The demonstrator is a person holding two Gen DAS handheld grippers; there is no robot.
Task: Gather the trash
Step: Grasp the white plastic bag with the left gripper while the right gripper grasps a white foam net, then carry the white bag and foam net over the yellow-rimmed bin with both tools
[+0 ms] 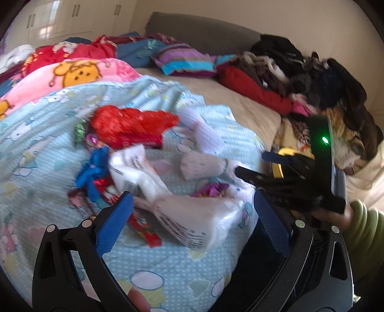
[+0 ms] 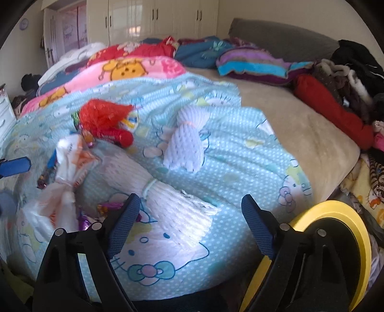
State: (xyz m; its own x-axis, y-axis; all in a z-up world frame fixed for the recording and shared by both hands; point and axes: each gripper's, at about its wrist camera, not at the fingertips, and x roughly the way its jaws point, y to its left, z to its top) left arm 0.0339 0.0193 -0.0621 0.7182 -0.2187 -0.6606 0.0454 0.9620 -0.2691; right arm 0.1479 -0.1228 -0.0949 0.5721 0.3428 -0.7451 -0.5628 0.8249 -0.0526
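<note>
Trash lies on a light blue Hello Kitty blanket (image 1: 168, 271) on the bed. In the left wrist view my left gripper (image 1: 194, 223) is open, its jaws on either side of a white printed plastic bag (image 1: 192, 216). Around it lie a red net bag (image 1: 129, 124), a blue wrapper (image 1: 93, 170), a red snack wrapper (image 1: 144, 228) and white foam nets (image 1: 201, 163). In the right wrist view my right gripper (image 2: 189, 228) is open above a white foam net (image 2: 182, 206). A second foam net (image 2: 187, 144), the red net bag (image 2: 100, 117) and the white bag (image 2: 62, 189) lie beyond.
A yellow-rimmed bin (image 2: 336, 230) stands at the bed's right edge. Piled clothes (image 1: 300, 79) and blankets (image 2: 124, 69) cover the far side. The right gripper's body (image 1: 300, 182) shows in the left wrist view. White wardrobes (image 2: 153, 19) stand behind.
</note>
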